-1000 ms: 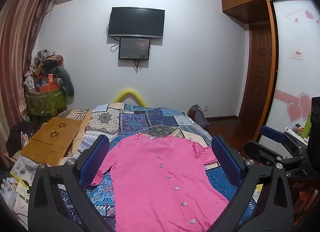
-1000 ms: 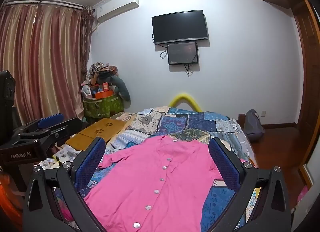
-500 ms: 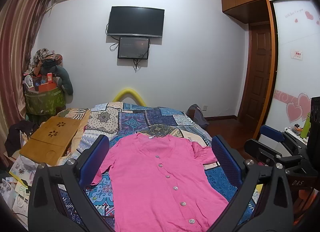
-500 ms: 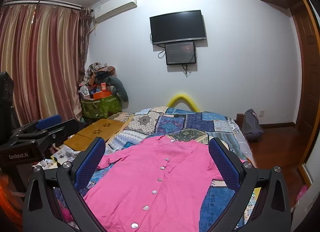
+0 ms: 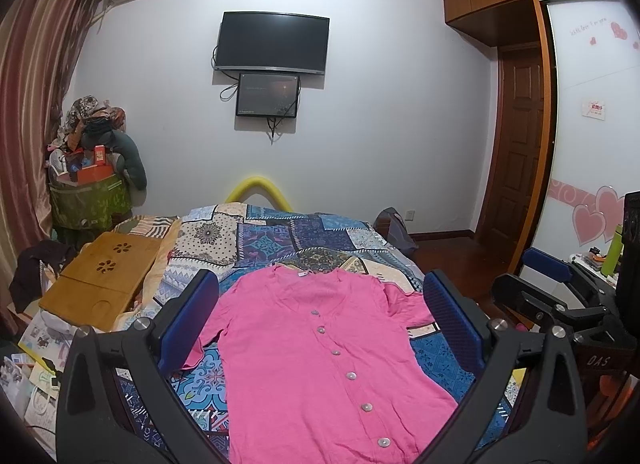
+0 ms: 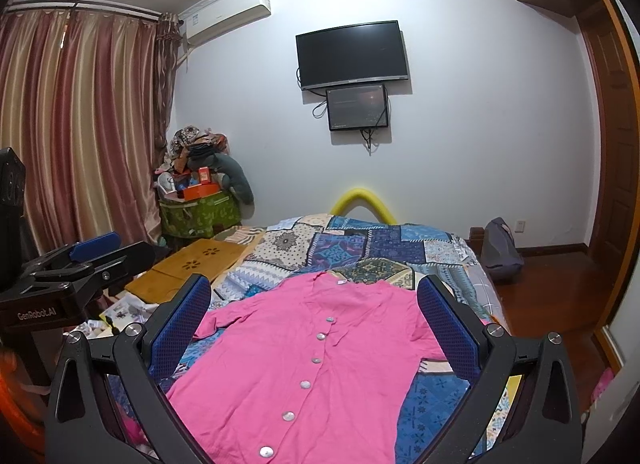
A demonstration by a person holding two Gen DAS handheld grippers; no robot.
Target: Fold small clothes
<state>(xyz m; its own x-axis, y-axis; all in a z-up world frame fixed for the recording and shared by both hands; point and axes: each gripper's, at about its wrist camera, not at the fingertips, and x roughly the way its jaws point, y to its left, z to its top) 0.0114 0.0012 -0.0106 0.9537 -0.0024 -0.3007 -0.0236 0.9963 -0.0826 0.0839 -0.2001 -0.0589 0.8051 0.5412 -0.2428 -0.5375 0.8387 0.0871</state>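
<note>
Pink shirt (image 5: 320, 360) lies flat and unfolded, button side up, on the quilt (image 5: 280, 236) covering the bed, collar toward 12 o'clock and hem toward 6 o'clock; a row of pale buttons (image 5: 351, 375) runs down its front. One short sleeve spreads toward 9 o'clock, the other toward 3 o'clock, both resting on the quilt. Left gripper (image 5: 320, 322) hangs above the shirt, released, jaws spread wide with nothing between the blue pads (image 5: 188, 320); no contact with the fabric is visible. Right gripper (image 6: 314, 328) is likewise released and empty, its pads (image 6: 448, 332) framing the shirt from above, clear of the cloth. In the left wrist view the right gripper's body shows at 3 o'clock; in the right wrist view the left gripper's body shows at 9 o'clock. Wooden lap tray (image 5: 100, 276) rests at the quilt's edge at 9 o'clock of the shirt. Beyond the bed at 12 o'clock a yellow foam arch (image 5: 258, 190) meets the white wall, which carries a dark TV (image 5: 272, 44) with a smaller screen (image 5: 267, 95) just below. Green hamper (image 5: 90, 200) piled with items stands at 10 o'clock, beside striped curtains (image 6: 80, 124). Wooden door (image 5: 516, 152) stands at 2 o'clock.
</note>
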